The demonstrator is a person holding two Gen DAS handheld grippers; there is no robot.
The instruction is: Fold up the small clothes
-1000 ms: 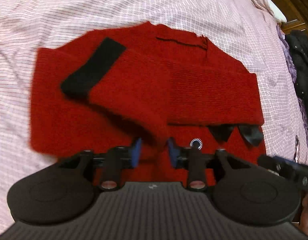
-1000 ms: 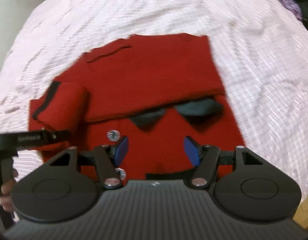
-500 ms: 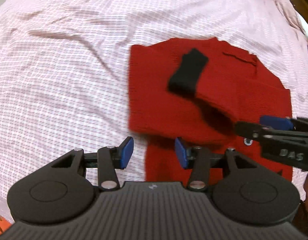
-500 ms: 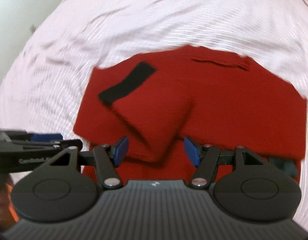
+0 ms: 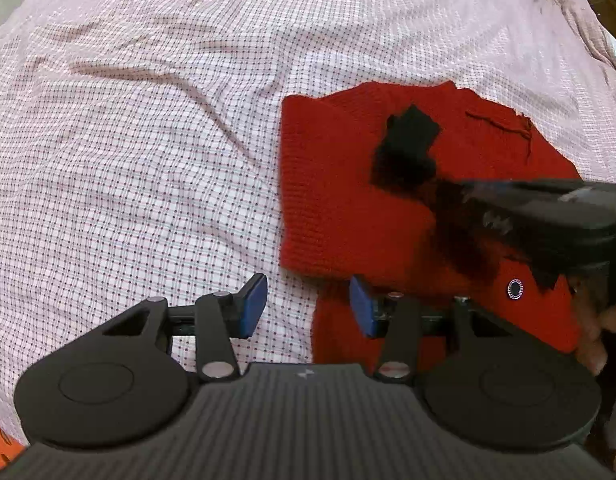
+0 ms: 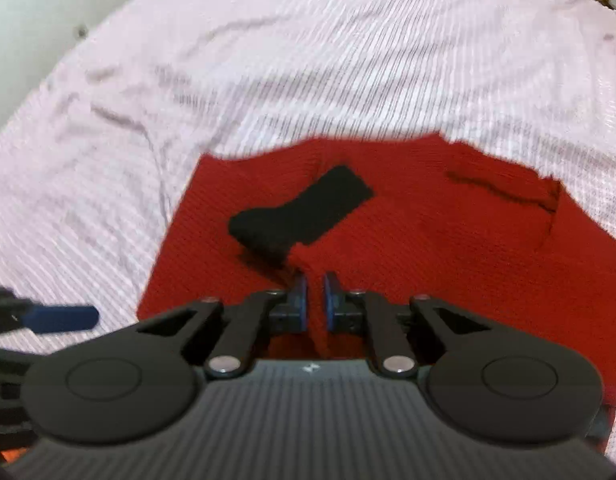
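My right gripper (image 6: pixel 315 300) pinches a ridge of the red sweater (image 6: pixel 428 240) lying mid-bed, to move the sleeve; my left gripper (image 5: pixel 305 312) hangs spread, empty, over the bedsheet (image 5: pixel 147 160).

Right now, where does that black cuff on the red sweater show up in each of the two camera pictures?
Left wrist view: the black cuff lies right of centre, in the upper half, on the red sweater.
Right wrist view: the black cuff sits near the centre, just above the right gripper.
Shared landmark: the loose red thread, right of the cuff in both.
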